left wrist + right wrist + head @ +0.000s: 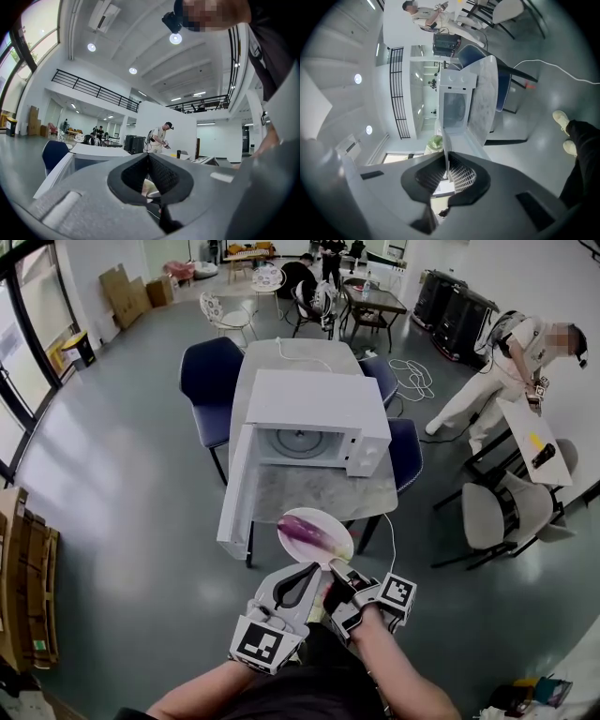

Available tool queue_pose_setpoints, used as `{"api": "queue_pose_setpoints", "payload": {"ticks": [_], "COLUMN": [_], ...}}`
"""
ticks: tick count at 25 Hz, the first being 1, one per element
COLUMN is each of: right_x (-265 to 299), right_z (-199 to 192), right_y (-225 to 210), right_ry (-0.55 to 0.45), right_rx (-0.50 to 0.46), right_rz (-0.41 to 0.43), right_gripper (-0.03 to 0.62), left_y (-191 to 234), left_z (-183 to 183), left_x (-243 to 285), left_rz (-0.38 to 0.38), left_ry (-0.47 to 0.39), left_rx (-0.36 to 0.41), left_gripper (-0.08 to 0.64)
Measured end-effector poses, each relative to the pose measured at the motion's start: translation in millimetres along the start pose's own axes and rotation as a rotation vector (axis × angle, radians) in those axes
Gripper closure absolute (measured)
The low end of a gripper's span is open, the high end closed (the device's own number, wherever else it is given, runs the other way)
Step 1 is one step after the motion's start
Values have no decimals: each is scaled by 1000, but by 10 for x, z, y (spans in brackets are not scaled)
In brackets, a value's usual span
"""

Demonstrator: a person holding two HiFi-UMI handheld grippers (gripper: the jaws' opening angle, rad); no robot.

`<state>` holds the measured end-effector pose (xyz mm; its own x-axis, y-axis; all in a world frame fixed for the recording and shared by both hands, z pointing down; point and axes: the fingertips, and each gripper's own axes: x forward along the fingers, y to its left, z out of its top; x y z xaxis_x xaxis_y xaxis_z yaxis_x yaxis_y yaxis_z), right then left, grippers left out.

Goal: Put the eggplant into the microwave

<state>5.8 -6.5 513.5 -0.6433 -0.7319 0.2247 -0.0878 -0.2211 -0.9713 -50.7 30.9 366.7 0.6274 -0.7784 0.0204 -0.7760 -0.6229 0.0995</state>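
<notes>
The purple eggplant [314,532] lies on a white plate [292,517] held in the air just before the table's near edge. My right gripper [334,566] is shut on the plate's near rim. In the right gripper view the plate [443,136] stands edge-on between the jaws, with the eggplant's green stalk [436,141] beside it. My left gripper [312,571] is shut on nothing, close to the plate's left. The white microwave [319,399] stands on the table, its door [236,488] swung wide to the left and its cavity [300,444] showing the turntable.
The marble table [309,493] has blue chairs [211,381] at its left and right sides. A white cable [412,376] lies on the floor behind. A person [506,362] bends over a white table [534,442] at the right. Cardboard [23,568] is stacked at the far left.
</notes>
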Motion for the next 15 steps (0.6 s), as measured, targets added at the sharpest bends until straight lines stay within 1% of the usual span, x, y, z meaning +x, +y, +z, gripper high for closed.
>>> {"api": "queue_pose_setpoints", "payload": {"ticks": [2,7,11,15], "right_x": [127,467,748,994], "right_z": [91,370,666,964], "right_y": [4,50,119,139], "right_ry": [1,9,11,-1], "right_rx": [7,21,27,47], "right_rz": [0,-3,-1,16], "right_gripper": [571,571,571,571], "left_y": [86,353,568,725], "left_z": [-24,0,4,19], "left_x": [100,380,679,979], "left_rz": [2,36,60,89], "left_ry": [-7,-1,0,13], "left_rx": [-12,-15,-3,-12], "left_gripper": [551,551,551,551]}}
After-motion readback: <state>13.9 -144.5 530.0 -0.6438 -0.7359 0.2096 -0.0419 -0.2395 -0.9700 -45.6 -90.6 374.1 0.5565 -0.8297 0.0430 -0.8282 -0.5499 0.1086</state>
